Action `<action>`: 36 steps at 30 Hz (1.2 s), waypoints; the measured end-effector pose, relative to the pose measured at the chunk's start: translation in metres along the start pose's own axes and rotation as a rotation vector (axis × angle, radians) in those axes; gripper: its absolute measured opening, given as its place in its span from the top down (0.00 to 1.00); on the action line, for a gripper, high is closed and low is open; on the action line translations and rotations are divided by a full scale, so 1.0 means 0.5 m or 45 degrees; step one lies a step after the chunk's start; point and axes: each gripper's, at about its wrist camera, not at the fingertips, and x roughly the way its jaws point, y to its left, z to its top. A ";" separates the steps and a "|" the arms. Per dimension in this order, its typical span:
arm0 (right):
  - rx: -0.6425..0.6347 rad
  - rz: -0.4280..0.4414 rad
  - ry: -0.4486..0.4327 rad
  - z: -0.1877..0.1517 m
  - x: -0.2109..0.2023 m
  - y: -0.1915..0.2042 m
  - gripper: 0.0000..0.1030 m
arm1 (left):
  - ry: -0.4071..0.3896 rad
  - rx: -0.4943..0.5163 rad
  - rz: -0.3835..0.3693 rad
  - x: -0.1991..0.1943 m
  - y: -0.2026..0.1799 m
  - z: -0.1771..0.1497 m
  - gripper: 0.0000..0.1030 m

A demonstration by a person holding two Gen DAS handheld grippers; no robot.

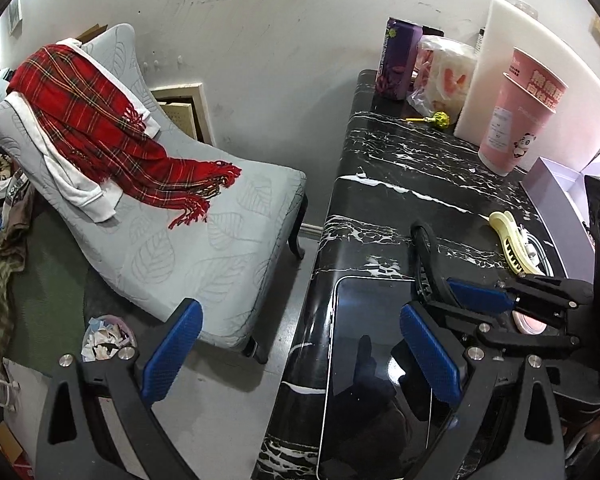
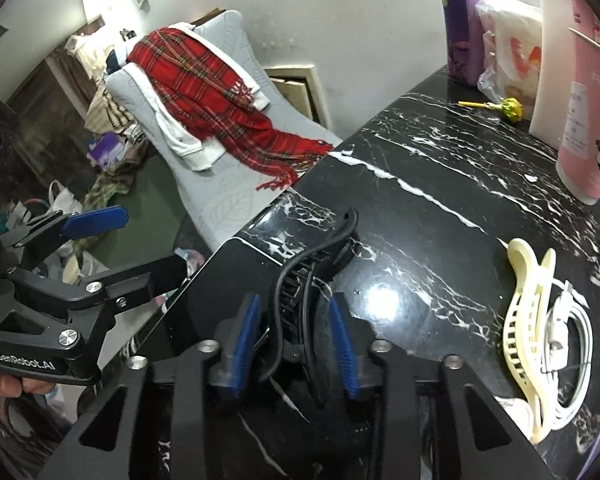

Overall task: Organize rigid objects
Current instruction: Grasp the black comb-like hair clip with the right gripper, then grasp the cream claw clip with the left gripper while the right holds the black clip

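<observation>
A black marble-pattern table [image 1: 412,168] [image 2: 440,184] holds a dark tablet [image 1: 364,360] [image 2: 220,276] at its near left edge. A small black fan with a cord [image 2: 304,276] [image 1: 426,256] lies beside the tablet. My right gripper [image 2: 296,340] is shut on the black fan, pads on both sides; it shows in the left wrist view [image 1: 476,300]. My left gripper [image 1: 300,356] is open and empty, one finger over the floor, one over the tablet; it shows in the right wrist view [image 2: 140,240]. A cream hair claw [image 2: 524,320] [image 1: 512,244] lies on a white cable [image 2: 568,344].
At the back stand a pink paper cup [image 1: 520,112], a white board [image 1: 540,80], a purple carton [image 1: 400,60], a plastic bag [image 1: 444,72] and a yellow lollipop [image 1: 440,119]. Left of the table is a grey lounge chair [image 1: 204,240] with a red plaid scarf [image 1: 100,120].
</observation>
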 end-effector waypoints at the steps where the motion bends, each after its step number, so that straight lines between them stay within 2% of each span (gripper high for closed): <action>1: 0.002 0.005 0.003 0.000 0.001 -0.001 0.80 | 0.001 0.002 0.000 0.001 -0.001 0.001 0.02; 5: -0.012 -0.008 -0.016 -0.004 -0.011 0.000 0.81 | -0.008 0.022 -0.001 -0.004 -0.015 0.002 0.02; 11: 0.031 -0.041 -0.054 -0.026 -0.075 -0.029 0.81 | -0.025 0.021 -0.093 -0.014 -0.050 0.010 0.02; 17: 0.108 -0.132 -0.101 -0.066 -0.159 -0.074 0.81 | -0.033 0.063 -0.196 -0.014 -0.120 0.018 0.02; 29: 0.197 -0.308 -0.191 -0.127 -0.281 -0.152 0.81 | -0.032 0.194 -0.318 0.003 -0.268 0.034 0.02; 36: 0.200 -0.357 -0.224 -0.139 -0.314 -0.182 0.81 | -0.026 0.259 -0.269 0.036 -0.338 0.044 0.04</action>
